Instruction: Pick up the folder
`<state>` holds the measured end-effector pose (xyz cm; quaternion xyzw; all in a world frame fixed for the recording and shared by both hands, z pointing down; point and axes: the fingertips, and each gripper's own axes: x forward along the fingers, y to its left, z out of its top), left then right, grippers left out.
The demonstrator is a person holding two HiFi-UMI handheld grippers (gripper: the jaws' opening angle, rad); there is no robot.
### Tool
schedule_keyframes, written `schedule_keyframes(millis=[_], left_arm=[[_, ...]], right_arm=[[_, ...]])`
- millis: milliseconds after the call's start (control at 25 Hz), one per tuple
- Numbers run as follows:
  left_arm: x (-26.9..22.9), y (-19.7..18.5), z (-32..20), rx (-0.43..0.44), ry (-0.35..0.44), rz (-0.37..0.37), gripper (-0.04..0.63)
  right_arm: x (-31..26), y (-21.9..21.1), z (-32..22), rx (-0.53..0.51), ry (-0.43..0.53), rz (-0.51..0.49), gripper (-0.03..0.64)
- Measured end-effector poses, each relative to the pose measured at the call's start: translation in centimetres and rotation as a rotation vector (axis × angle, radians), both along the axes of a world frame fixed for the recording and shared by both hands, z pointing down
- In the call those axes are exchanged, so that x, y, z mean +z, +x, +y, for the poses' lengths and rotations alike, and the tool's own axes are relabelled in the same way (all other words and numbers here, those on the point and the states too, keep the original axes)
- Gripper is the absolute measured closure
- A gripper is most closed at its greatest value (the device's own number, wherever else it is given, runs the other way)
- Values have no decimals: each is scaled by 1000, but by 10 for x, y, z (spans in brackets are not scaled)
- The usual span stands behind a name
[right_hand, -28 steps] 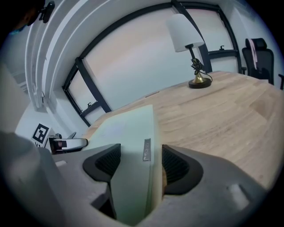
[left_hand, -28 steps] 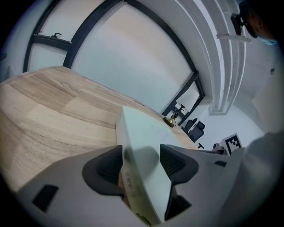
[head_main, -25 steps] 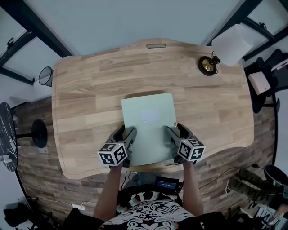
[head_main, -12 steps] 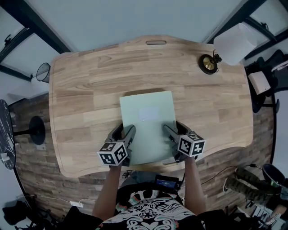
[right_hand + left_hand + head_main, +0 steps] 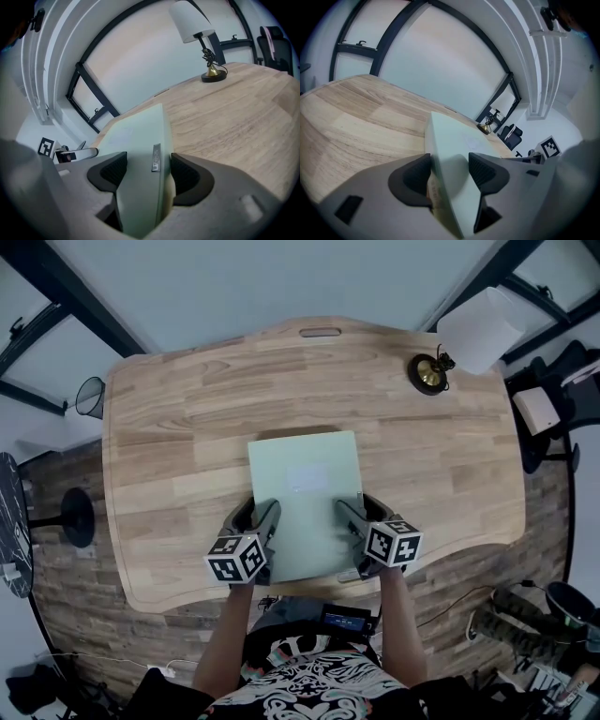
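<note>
A pale green folder [image 5: 305, 498] with a small white label lies over the near middle of the wooden desk [image 5: 187, 427], its near end past the desk's front edge. My left gripper [image 5: 260, 526] is shut on the folder's left edge, one jaw above and one below. My right gripper [image 5: 352, 524] is shut on its right edge the same way. In the left gripper view the folder [image 5: 450, 159] runs between the dark pads [image 5: 418, 178]. In the right gripper view the folder [image 5: 140, 154] fills the gap between the pads [image 5: 185, 176].
A brass-based lamp [image 5: 433, 371] with a white shade [image 5: 480, 329] stands at the desk's far right corner. A cable slot [image 5: 321, 332] is cut in the far edge. A wire basket [image 5: 89, 395], a black round stool [image 5: 75, 518] and office chairs [image 5: 553, 381] stand around the desk.
The folder and both grippers have shifted only slightly, a little toward the far side; both grips stay the same.
</note>
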<state>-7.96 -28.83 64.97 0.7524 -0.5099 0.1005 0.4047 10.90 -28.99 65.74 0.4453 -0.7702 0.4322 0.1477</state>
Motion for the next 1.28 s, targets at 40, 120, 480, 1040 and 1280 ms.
schedule_keyframes(millis=[40,120,480,1040,1280], left_arm=[[0,0,-1,3,-2,-3,351],[-1,-1,-1,9,-9,-8,353],[-16,-4,-1,6,16,-18,353],[-66,-9,10,-12,126,0,353],[-85,-14,24,-33,163,16,353]], right_arm=[[0,0,1,3,-5,-3,334],[-1,-2,3,6,-12,1,334],[-19,-6,8,-5,25,40,334],[-70,-10,25,72,142,38,334],[-90,-14,38,92,196,32,334]])
